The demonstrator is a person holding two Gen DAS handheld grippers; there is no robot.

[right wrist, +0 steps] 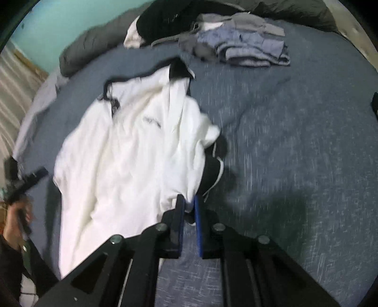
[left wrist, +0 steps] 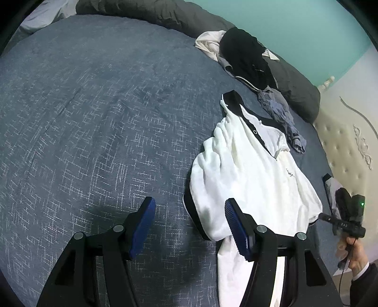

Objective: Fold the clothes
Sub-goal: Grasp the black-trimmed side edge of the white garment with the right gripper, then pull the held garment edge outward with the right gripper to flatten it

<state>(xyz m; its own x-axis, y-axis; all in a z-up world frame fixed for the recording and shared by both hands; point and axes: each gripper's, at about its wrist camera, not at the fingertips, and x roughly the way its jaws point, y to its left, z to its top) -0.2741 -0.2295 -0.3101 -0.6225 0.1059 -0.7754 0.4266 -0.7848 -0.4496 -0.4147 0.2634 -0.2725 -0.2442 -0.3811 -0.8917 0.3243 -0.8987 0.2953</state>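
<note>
A white polo shirt point(left wrist: 255, 184) with black collar and trim lies crumpled on the blue bed cover point(left wrist: 94, 118). My left gripper point(left wrist: 190, 202) hangs open just above the bed at the shirt's lower left edge. Its right finger point(left wrist: 236, 224) is over the white cloth, and only the bed cover and the black hem show between the pads. In the right wrist view the shirt point(right wrist: 132, 153) spreads to the left. My right gripper point(right wrist: 188, 199) is shut on a fold of its white edge beside the black trim. That view is blurred.
A pile of clothes lies at the far side: a black garment point(left wrist: 245, 56), a white one point(left wrist: 208, 40) and blue-grey pieces point(right wrist: 250, 49). A dark grey duvet roll point(left wrist: 165, 14) borders the bed. A cream tufted headboard point(left wrist: 347, 153) stands at the right. A hand point(left wrist: 354, 252) grips the other handle.
</note>
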